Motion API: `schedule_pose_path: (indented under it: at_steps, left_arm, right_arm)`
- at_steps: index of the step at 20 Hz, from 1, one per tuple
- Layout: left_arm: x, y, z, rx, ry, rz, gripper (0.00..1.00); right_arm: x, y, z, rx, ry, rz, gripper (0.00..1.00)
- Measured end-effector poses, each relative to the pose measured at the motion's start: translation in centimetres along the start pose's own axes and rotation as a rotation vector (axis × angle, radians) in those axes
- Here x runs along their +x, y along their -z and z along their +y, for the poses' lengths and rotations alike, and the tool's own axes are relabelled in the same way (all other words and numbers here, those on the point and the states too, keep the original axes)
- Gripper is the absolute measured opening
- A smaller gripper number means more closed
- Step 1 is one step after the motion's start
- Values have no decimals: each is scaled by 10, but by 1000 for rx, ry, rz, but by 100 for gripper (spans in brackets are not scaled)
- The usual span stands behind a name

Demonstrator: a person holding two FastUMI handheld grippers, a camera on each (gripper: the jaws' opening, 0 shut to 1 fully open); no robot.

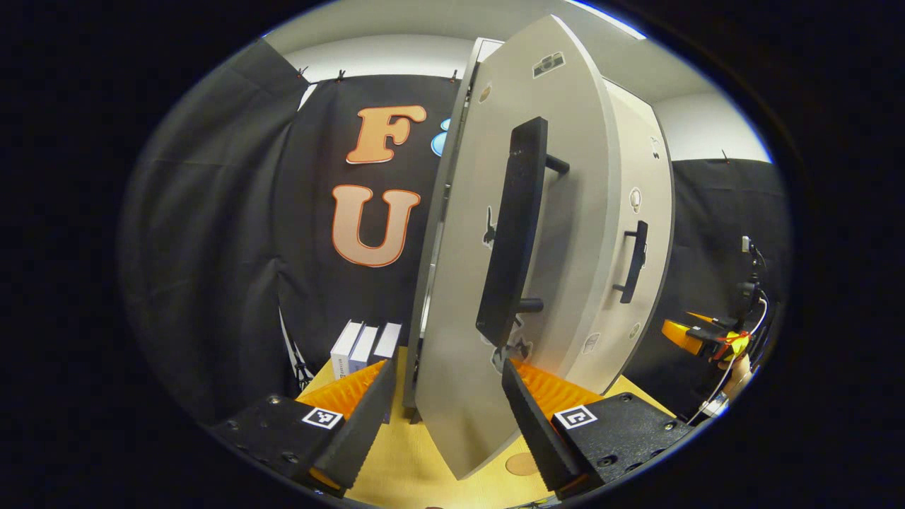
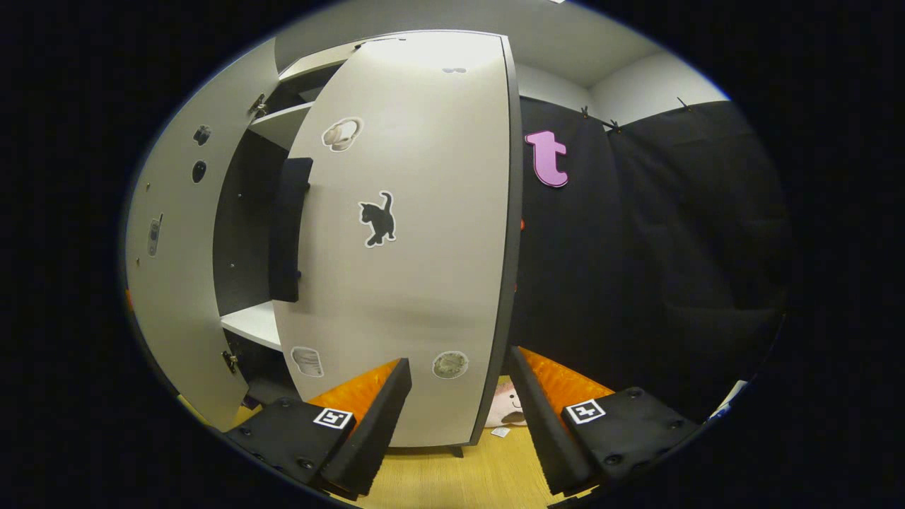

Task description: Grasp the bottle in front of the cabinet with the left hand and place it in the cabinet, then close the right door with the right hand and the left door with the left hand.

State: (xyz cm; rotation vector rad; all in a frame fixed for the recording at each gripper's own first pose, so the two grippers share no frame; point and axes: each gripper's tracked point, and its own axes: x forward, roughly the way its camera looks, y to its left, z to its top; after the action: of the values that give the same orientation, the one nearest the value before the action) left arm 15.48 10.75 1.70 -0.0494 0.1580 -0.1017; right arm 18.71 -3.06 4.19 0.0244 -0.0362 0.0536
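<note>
Both doors stand ajar. The left gripper (image 1: pixel 447 417), jaws released, straddles the left door (image 1: pixel 495 283) edge at 12 o'clock; pushing off-centre could let it slip. The right gripper (image 2: pixel 458 417), jaws released, faces the right door (image 2: pixel 417 268).

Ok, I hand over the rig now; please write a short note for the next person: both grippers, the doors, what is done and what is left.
Left gripper: jaws open, holding nothing, just in front of the left door, below its handle.
Right gripper: jaws open, holding nothing, facing the right door.
Left door: partly open, and the shelf inside shows through the gap.
Right door: swung most of the way in; I cannot tell if it is fully shut.
Bottle: I cannot confirm its place from these pictures.
Left to do: check the right door, then push the left door shut with the left gripper.
</note>
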Motion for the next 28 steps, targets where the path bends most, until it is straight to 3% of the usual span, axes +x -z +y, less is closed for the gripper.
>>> schedule_pose_path:
  at_steps: [4, 7, 10, 14, 18, 28]
  left_arm:
    - [8, 1, -17, -9, 21, 8, 95]
    - [16, 1, -17, -6, -2, 3, 98]
    - [24, 2, -21, -6, -6, 3, 94]
    - [32, 3, -34, -8, 13, 3, 98]
    - [52, 7, -49, -16, 33, 8, 94]
    - [128, 1, -73, -15, 50, -3, 94]
  right_arm:
    - [-23, 2, -15, 22, -2, 15, 93]
    - [-34, -2, -30, -2, 13, 5, 93]
    - [-42, -2, -41, -13, 19, 1, 93]
    - [-46, 1, -51, -7, 22, 6, 93]
    - [-52, 0, -62, -1, 25, -1, 93]
    - [-70, -4, -112, 20, 86, -10, 93]
